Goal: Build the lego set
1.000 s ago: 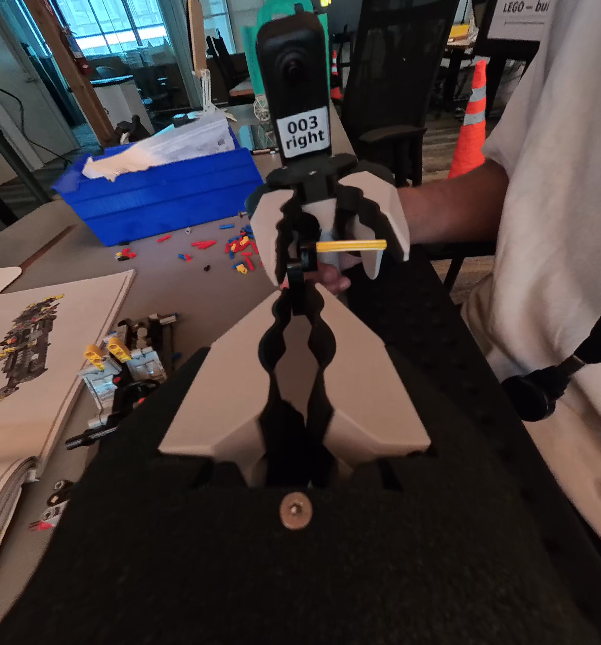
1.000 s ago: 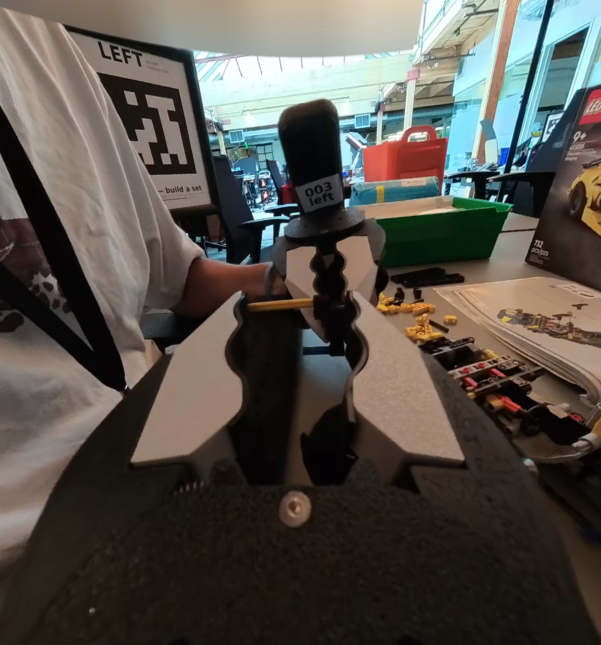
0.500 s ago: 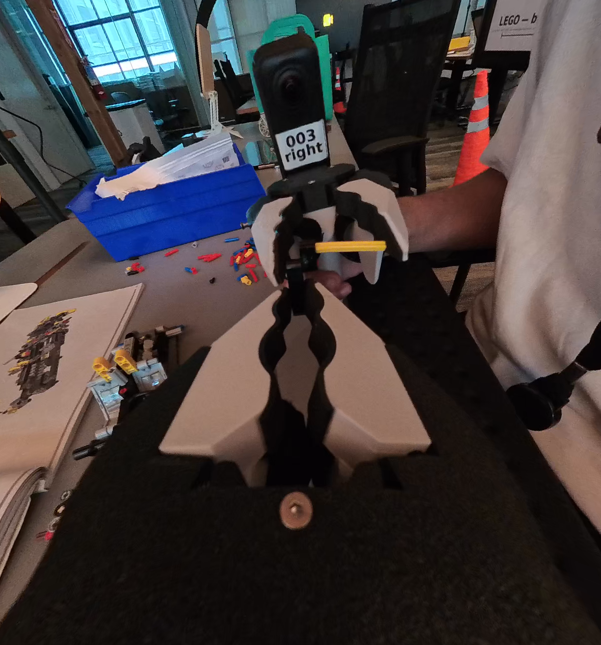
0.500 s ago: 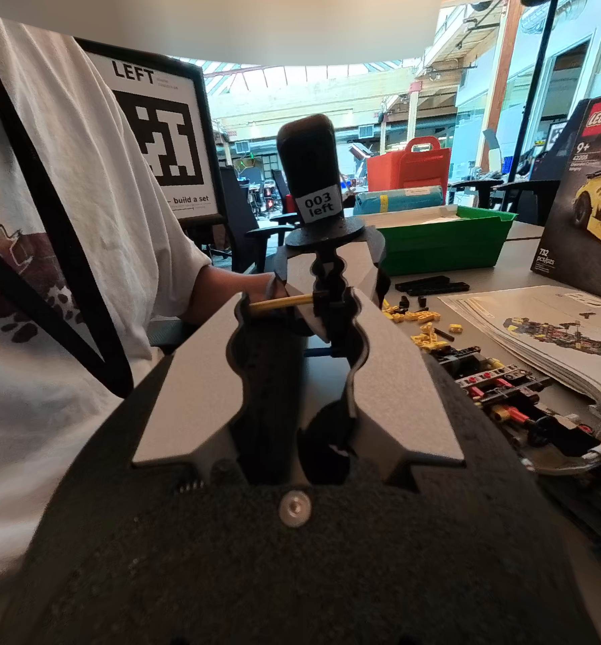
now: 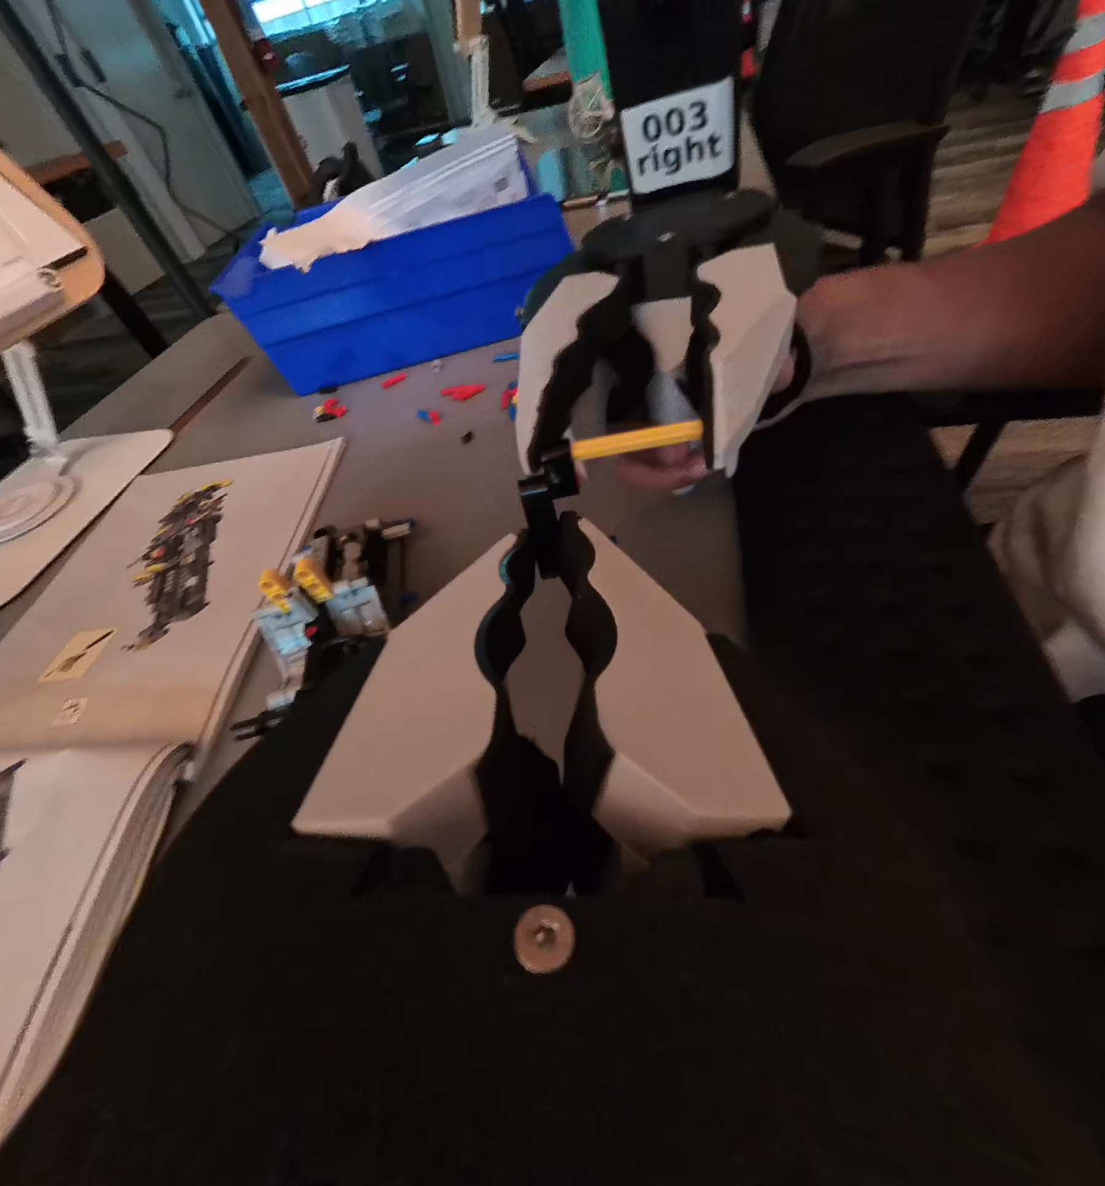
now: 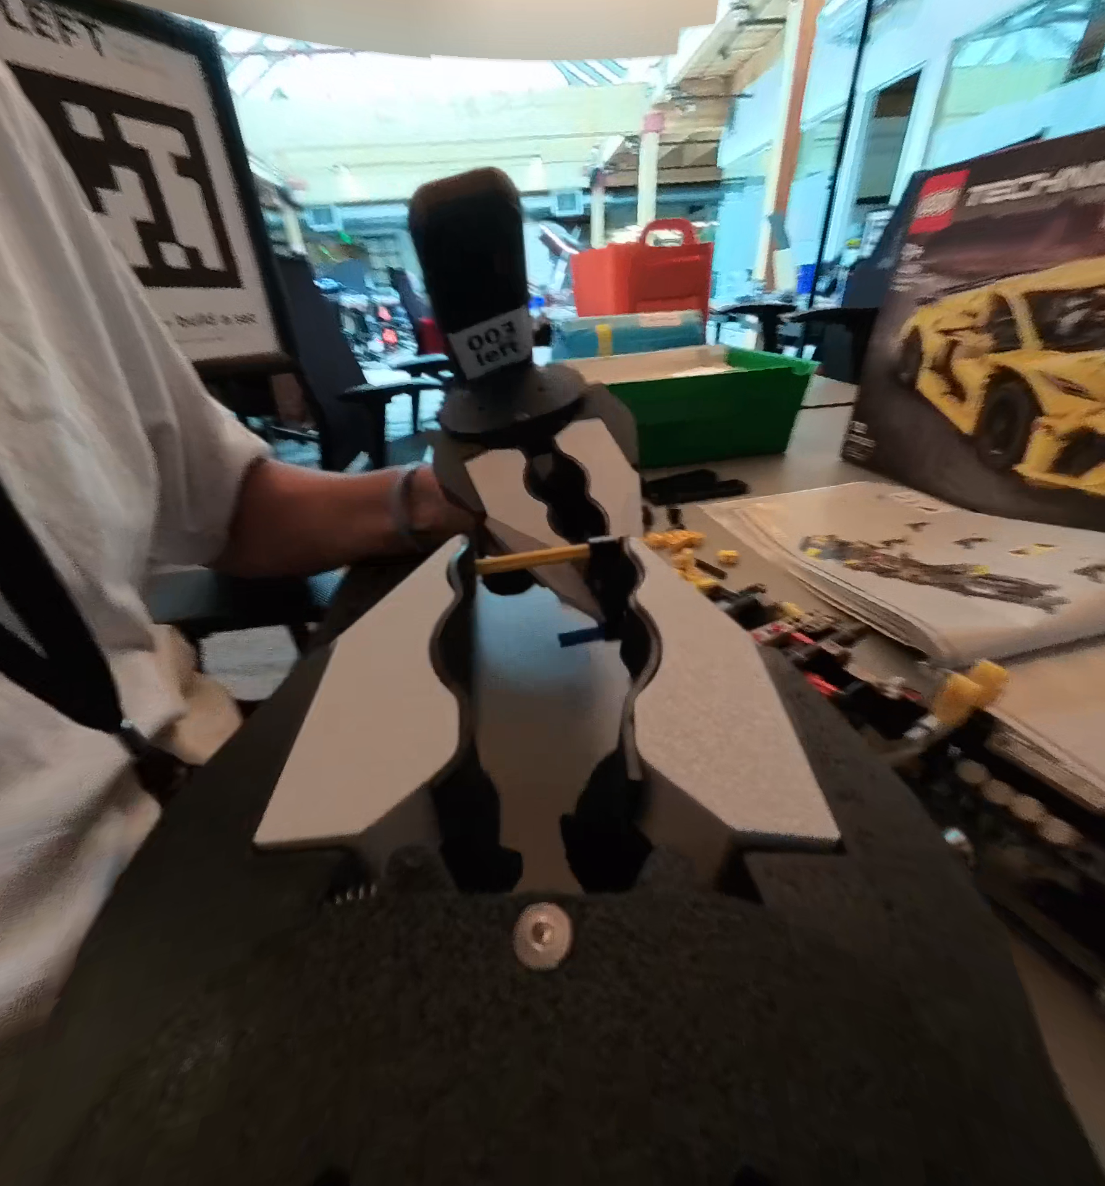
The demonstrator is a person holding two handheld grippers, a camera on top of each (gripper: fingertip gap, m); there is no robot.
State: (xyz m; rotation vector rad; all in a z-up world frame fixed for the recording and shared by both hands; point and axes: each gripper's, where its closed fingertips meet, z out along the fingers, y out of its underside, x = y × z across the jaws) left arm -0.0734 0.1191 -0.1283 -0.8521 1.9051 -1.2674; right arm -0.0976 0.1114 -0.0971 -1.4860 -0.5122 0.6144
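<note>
Listing, largest first, by place from the manual (image 5: 152,577):

- Part-built model (image 5: 338,590): on the table, just beside the manual's right edge, untouched.
- Left gripper (image 5: 546,545): in the air to the right of the manual. Its fingers are closed on the lower end of the connector.
- Right gripper (image 6: 546,571): beyond the left one, farther from the manual. Its fingers are spread wide and bear on the axle and connector endwise, apparently pressing them together.
- Connector (image 5: 540,507): black and upright.
- Axle (image 5: 636,439): yellow, seated in the connector's top.
- Pin (image 6: 578,636): blue, low on the connector.

Likely risks:
- An off-line squeeze may tilt the axle so it springs out.
- The connector may twist in the narrow grip.
- A dropped part may land among the loose bricks (image 5: 466,391) beyond the manual.
</note>
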